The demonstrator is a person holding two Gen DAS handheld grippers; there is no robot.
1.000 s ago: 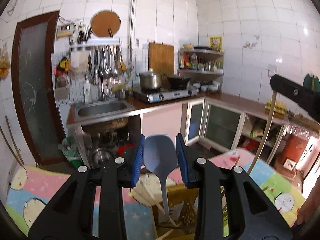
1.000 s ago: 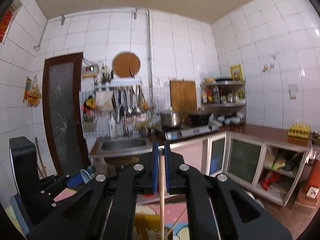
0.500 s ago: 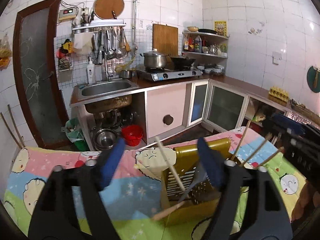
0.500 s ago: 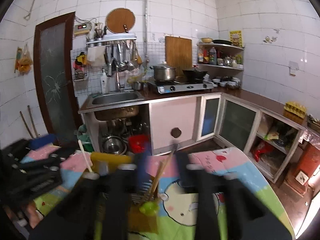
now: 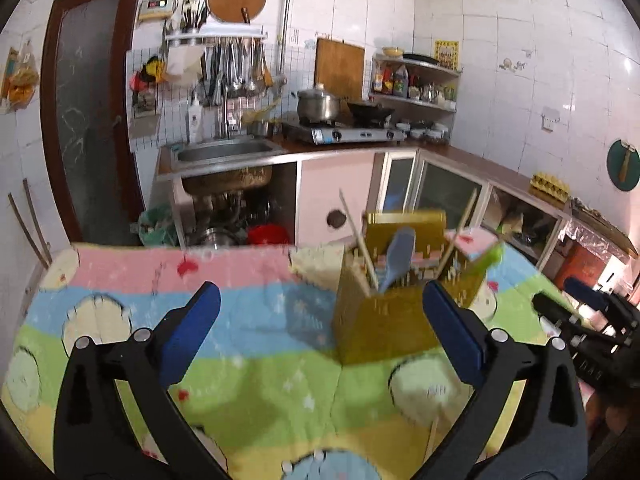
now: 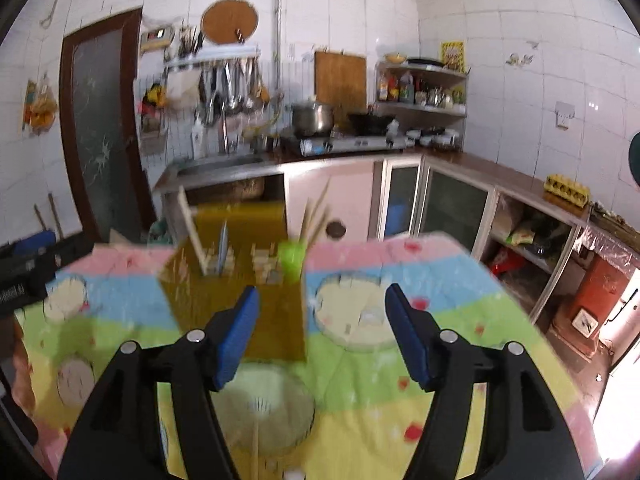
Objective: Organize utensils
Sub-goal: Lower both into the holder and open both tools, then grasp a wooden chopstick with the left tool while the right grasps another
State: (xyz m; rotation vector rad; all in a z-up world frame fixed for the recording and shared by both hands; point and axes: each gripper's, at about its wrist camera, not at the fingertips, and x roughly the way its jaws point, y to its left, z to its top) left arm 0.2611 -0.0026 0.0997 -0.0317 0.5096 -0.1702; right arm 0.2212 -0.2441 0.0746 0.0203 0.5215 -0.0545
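Both grippers, left [image 5: 320, 320] and right [image 6: 322, 320], hang empty with jaws spread over the tablecloth [image 5: 248, 280], the blue spatula [image 5: 396, 258] and chopsticks [image 6: 316, 216] standing in the yellow holder [image 5: 384, 320], so the next move seems to call for one stray stick [image 6: 255, 448] near the right gripper.

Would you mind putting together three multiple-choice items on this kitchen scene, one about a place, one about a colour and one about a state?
1. Where is the blue-grey spatula?
A. Standing in the yellow utensil holder
B. Lying flat on the cloth
C. Held in the left gripper

2. What colour are the gripper pads?
A. Red
B. Blue
C. White

3. How are the right gripper jaws?
A. Shut on a chopstick
B. Shut on nothing
C. Open and empty

Answers:
1 A, its head rises from the holder.
2 B, both views show blue pads.
3 C, cloth shows through the wide gap between the jaws.
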